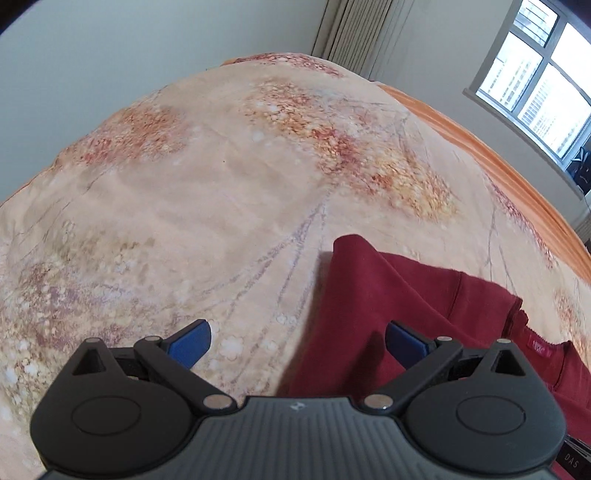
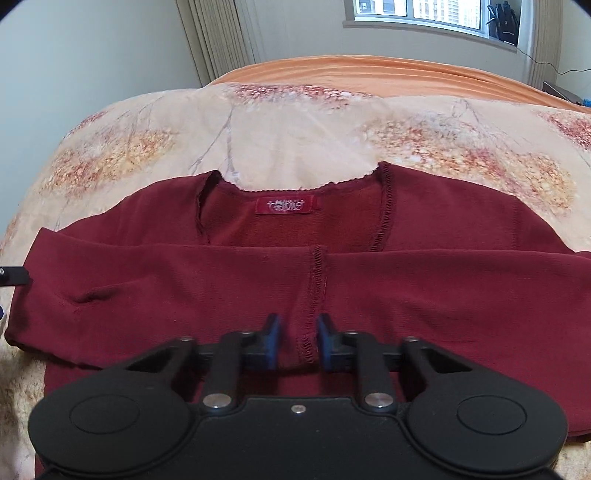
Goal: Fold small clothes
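Note:
A dark red long-sleeved top (image 2: 258,280) lies on the bed, neckline and label (image 2: 285,205) facing away, both sleeves folded across its front so the cuffs meet in the middle. My right gripper (image 2: 297,341) hovers over the meeting cuffs with its jaws narrowly apart, holding nothing. My left gripper (image 1: 297,341) is wide open and empty at the garment's left edge (image 1: 369,314), its right blue fingertip (image 1: 404,341) over the red cloth, its left one over the bedspread. A bit of the left gripper (image 2: 13,276) shows at the left edge of the right wrist view.
The floral beige bedspread (image 1: 221,184) covers the bed, with an orange sheet (image 2: 369,72) at the far edge. A wall, a curtain (image 2: 218,37) and a window (image 2: 417,11) lie beyond.

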